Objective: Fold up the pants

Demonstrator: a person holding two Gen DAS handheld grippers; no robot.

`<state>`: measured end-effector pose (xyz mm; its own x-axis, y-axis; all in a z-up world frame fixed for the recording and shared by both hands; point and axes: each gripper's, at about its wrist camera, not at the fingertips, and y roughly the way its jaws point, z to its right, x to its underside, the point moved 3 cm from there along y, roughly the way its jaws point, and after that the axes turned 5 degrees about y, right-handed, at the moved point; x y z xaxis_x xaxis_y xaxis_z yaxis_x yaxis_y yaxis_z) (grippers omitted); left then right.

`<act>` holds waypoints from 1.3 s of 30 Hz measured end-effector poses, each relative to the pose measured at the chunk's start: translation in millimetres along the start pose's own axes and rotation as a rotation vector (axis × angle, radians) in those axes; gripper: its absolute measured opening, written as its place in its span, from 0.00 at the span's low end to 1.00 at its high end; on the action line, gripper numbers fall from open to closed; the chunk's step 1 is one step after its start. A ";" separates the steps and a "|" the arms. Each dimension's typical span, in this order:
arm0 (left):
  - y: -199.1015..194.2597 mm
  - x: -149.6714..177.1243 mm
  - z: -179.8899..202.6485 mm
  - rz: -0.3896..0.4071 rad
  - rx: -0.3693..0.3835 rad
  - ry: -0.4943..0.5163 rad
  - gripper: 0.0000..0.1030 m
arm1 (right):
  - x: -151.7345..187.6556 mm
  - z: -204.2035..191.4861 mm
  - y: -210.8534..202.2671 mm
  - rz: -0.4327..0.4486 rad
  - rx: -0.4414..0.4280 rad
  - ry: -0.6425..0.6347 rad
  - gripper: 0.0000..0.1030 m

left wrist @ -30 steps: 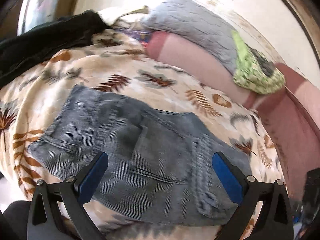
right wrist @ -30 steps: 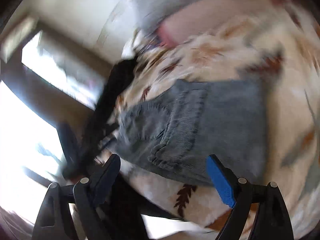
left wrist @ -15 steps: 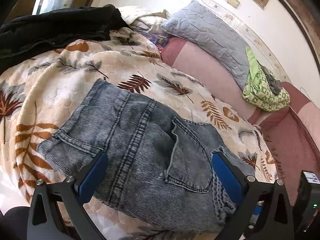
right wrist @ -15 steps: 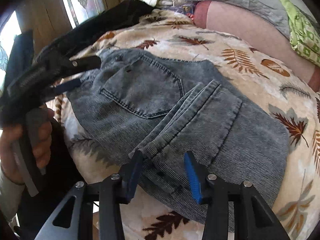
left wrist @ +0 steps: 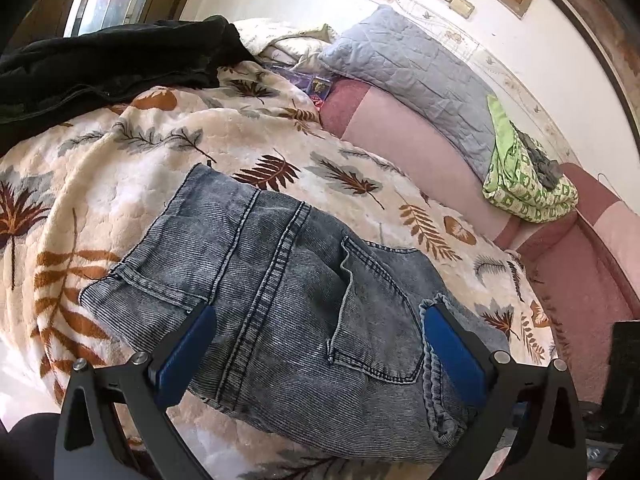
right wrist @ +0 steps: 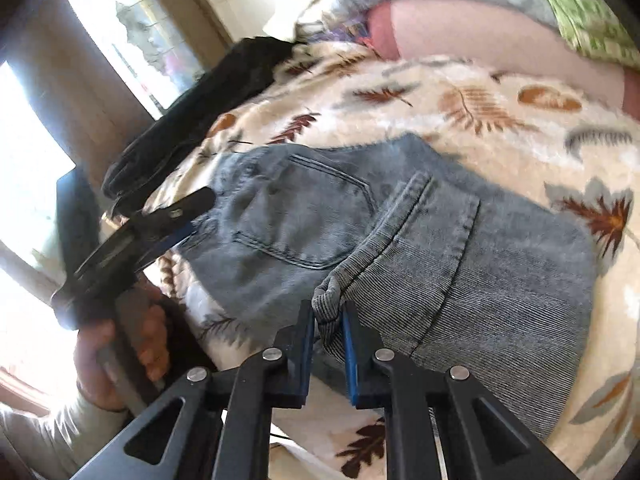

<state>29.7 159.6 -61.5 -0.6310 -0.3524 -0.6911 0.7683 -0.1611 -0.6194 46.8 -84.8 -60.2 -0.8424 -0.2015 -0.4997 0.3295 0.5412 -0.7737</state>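
Grey-blue denim pants (left wrist: pixel 288 304) lie folded on a cream blanket with leaf prints (left wrist: pixel 120 168); they also show in the right wrist view (right wrist: pixel 440 240). My left gripper (left wrist: pixel 316 348) is open and empty, its blue pads hovering over the near part of the pants. It also shows from the side in the right wrist view (right wrist: pixel 188 216), at the pants' left edge. My right gripper (right wrist: pixel 327 332) is shut on the waistband edge of the pants at their near side, with a bunch of denim pinched between its pads.
A black garment (left wrist: pixel 108 64) lies at the back left by the window. A grey quilted pillow (left wrist: pixel 412 72), a green patterned cloth (left wrist: pixel 524 184) and a pink cushioned backrest (left wrist: pixel 420 148) line the far right side of the bed.
My right gripper has closed from half open onto the pants' waistband edge. My left gripper stays open over the pants, with the view nearly the same as half a second ago.
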 end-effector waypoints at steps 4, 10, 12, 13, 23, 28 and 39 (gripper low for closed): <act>1.4 0.7 5.0 -0.003 -0.001 0.020 1.00 | 23.5 -1.1 32.7 -0.075 0.039 -0.034 0.18; -1.7 2.0 16.2 0.022 -0.029 0.095 1.00 | 26.6 1.1 15.1 -0.012 -0.076 0.015 0.59; -2.7 2.0 26.3 0.014 -0.015 0.122 1.00 | 25.8 9.4 -2.3 0.038 -0.117 0.073 0.59; -4.6 1.9 32.4 0.014 -0.004 0.138 1.00 | 26.3 18.7 -12.2 0.064 -0.144 0.128 0.59; 9.6 24.5 142.5 -0.123 0.175 0.385 1.00 | 67.4 144.3 -20.6 0.092 -0.390 0.751 0.70; 65.3 76.0 142.9 -0.326 -0.022 0.539 1.00 | 39.5 149.4 -50.2 0.140 -0.411 0.716 0.71; 60.1 80.8 140.5 -0.267 -0.012 0.574 1.00 | -39.9 240.2 13.0 0.099 -0.343 0.869 0.72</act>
<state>40.0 -8.1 -102.2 -0.7603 0.2498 -0.5996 0.5772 -0.1637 -0.8001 187.1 -265.8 -143.8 -0.8858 0.4639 0.0162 0.3896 0.7620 -0.5173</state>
